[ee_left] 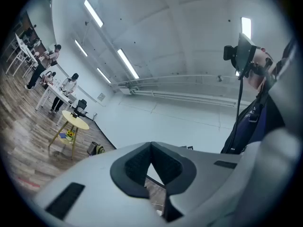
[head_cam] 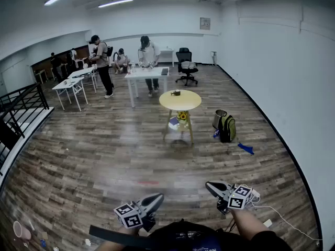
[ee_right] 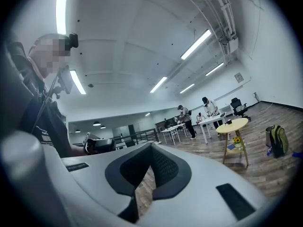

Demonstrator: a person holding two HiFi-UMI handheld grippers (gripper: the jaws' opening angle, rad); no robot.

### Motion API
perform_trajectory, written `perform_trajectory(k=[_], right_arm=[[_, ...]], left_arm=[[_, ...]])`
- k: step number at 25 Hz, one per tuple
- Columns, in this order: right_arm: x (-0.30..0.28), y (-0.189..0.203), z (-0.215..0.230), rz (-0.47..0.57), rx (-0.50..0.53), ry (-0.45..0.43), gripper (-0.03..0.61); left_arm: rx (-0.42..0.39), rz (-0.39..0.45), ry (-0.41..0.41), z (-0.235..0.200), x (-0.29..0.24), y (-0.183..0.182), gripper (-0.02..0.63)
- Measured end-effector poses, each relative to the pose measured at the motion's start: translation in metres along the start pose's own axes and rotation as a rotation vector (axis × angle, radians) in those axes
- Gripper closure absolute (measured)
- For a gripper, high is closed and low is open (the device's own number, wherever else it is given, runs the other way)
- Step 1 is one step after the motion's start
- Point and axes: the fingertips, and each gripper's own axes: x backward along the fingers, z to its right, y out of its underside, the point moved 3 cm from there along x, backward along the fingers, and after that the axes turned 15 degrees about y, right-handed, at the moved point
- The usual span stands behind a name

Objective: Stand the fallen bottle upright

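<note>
From where I stand, the person holds both tools low at the bottom edge of the head view, well apart from any furniture. The left gripper [head_cam: 157,197] points up and right with its marker cube below it. The right gripper [head_cam: 212,186] points up and left, and a white cable trails from it toward the lower right corner.

In the left gripper view, the left gripper [ee_left: 151,145] has its jaws closed tip to tip with nothing between them, only wall and ceiling beyond. In the right gripper view, the right gripper [ee_right: 151,146] also has its jaws together and empty.

Near the middle of the head view, far from both tools, stands a round yellow counter [head_cam: 189,101]. A small dark thing [head_cam: 175,92] rests on its top, too small to tell whether it is the bottle. Yellow flowers [head_cam: 182,116] sit on the shelf beneath.

A green backpack [head_cam: 226,127] stands on the wooden floor [head_cam: 104,150] just right of the counter. Further up the frame are a white counter [head_cam: 146,73] with a person [head_cam: 148,54] bent over it and a black office chair [head_cam: 187,67].
</note>
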Motion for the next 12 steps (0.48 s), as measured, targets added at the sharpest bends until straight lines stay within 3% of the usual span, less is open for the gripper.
perform_trajectory(k=[12], right_arm=[[-0.0031, 0.0038, -0.0006, -0.008, 0.006, -0.009, 0.583]], left_arm=[[0.004, 0.002, -0.005, 0.0003, 0.0026, 0.0027, 0.604]])
